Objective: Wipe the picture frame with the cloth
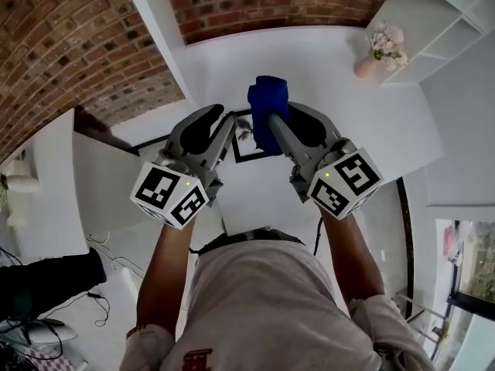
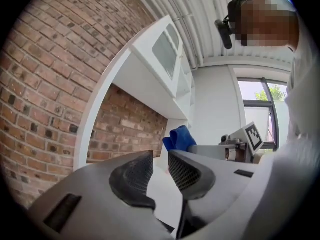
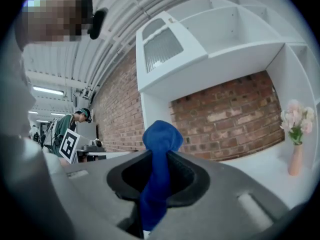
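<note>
**Cloth pinched in the right gripper, frame on the table below**

The right gripper [image 3: 159,159] has its jaws closed on a blue cloth [image 3: 161,131], which bunches above the pads and runs down between them. The cloth looks soft, light and limp. A pinch on one fold holds it well enough, but a loose tail could drag, so a wad gathered at the tips would probably wipe better.

The left gripper [image 2: 160,170] stands partly open, with a narrow gap between its ribbed pads and nothing in it.

Both grippers point about level, side by side and close together in front of the person's chest, with the forearms reaching up from below in the head view.

Beneath them, partly hidden between the two, the picture frame [image 1: 244,139] appears to lie flat on the white table [image 1: 332,91]. It has a thin black border with a print inside. I judge it light and stiff. It is likely glazed, so it would be smooth and breakable, and it may slide under a wipe. The empty left gripper could steady it by an edge or corner of the border, not the face.
</note>
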A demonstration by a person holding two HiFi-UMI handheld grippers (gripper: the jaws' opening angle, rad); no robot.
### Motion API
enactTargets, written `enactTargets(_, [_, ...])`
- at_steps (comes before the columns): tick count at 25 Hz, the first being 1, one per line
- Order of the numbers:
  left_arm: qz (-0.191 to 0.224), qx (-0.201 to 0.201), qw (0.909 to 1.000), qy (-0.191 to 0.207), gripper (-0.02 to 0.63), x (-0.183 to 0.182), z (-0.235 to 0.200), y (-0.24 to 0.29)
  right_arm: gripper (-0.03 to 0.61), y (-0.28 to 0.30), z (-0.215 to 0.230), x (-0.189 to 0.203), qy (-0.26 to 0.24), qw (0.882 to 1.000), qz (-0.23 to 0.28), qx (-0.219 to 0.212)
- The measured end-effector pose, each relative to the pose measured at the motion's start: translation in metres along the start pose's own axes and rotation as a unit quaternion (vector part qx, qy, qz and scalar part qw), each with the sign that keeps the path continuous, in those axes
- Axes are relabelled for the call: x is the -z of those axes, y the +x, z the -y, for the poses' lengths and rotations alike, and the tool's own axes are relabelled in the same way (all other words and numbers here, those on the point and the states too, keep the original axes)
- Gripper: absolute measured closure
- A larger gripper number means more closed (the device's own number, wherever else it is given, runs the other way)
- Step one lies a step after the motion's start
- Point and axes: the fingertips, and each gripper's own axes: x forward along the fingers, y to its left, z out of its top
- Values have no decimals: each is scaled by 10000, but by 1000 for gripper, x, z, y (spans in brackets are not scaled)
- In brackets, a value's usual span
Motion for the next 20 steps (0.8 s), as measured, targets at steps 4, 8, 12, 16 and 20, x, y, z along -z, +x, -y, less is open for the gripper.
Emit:
enactTargets(4, [380,20,9991,209,550,-24,17,-10,502,-12,-11,-18,-142,9986,490,-134])
enactTargets(8, [546,-12,9977,391,573,-35,25,-17,502,-21,-23,-30,-291,9951,897,-311])
enactTargets(12, [638,-110,9965,535,601,-40,27,-22,502,-27,-34,-35,-360,9914,1170,-456])
enactTargets(16, [789,-129,9949,611,614,-43,30,-25,502,-28,-40,-33,-442,9896,1265,-518])
enactTargets(20, [918,-64,9930,737,614,-47,38,-26,503,-29,-42,-32,-498,9889,1293,-544])
